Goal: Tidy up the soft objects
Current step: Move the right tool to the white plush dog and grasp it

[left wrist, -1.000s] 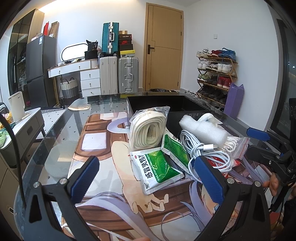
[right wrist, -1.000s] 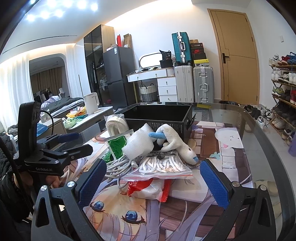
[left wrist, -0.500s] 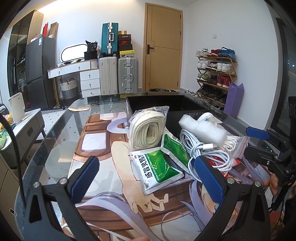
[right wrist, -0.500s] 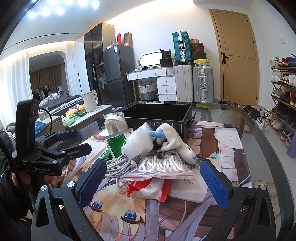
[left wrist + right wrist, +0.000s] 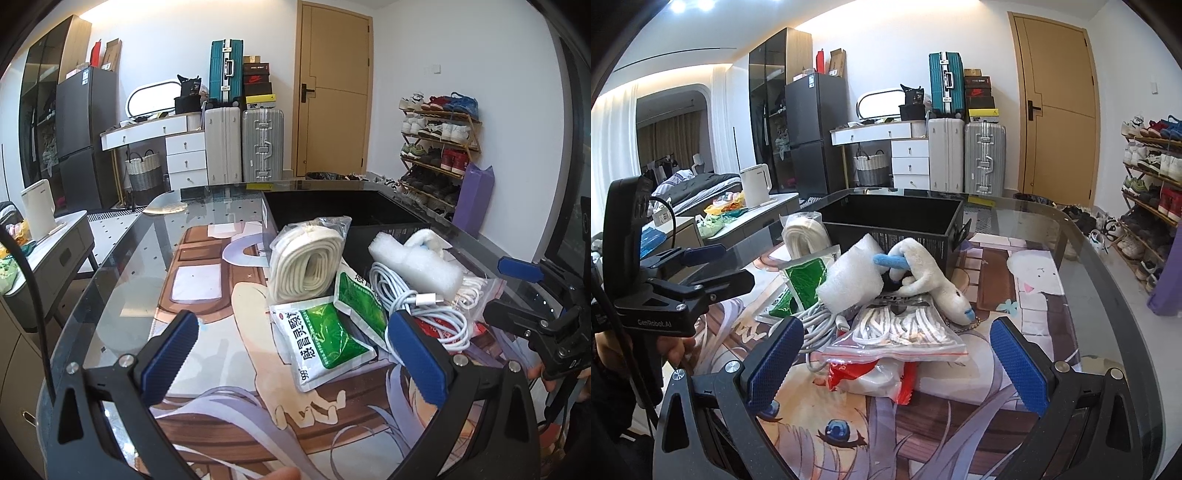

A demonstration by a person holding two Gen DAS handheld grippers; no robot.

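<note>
Soft clutter heaped before black bin (image 5: 894, 218).
White plush toy (image 5: 931, 275) draped over foam roll (image 5: 849, 282); left gripper (image 5: 295, 354) and right gripper (image 5: 897, 360) wide open, empty.

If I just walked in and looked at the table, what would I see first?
You would first see a jumbled pile in the middle of the glass table: a white plush toy with a blue bit lies on top, beside a lump of white foam wrap and green packets. Right behind the pile stands a black box, open at the top. Two grippers with blue fingers wait wide open in front of it all.
</note>
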